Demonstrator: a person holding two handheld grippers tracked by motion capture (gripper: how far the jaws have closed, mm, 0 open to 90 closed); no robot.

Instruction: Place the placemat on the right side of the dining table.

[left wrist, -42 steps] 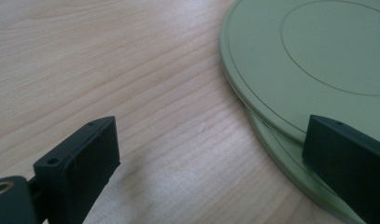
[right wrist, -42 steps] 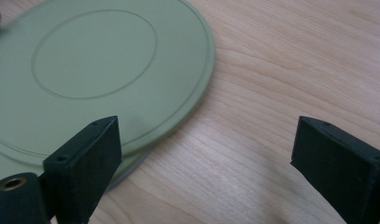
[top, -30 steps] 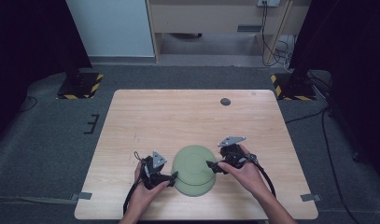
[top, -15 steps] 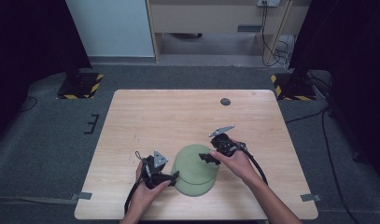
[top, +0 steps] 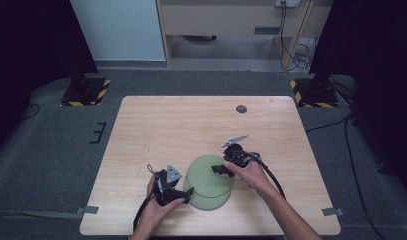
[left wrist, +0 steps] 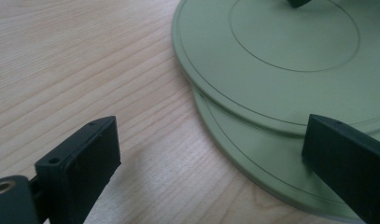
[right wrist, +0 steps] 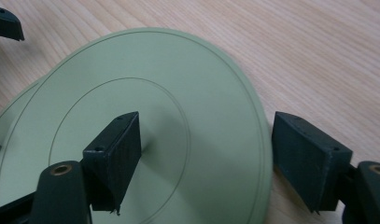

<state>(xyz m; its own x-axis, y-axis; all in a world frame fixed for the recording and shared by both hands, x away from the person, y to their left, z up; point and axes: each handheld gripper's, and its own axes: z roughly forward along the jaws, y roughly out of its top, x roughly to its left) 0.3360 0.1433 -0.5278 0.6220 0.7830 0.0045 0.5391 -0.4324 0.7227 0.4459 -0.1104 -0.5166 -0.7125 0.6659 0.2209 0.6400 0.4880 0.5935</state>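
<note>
Green plates [top: 209,181], stacked offset, lie flat near the surface's [top: 201,125] front edge; my left hand-held gripper [left wrist: 211,154] view reveals two rims, both hand-held grippers spread apart, right hand-held gripper [right wrist: 204,154] straddling the upper rim

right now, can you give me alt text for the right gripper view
Two stacked pale green plates lie on a wooden table, the upper plate offset over the lower plate. The open right gripper straddles the upper plate's rim.
</note>
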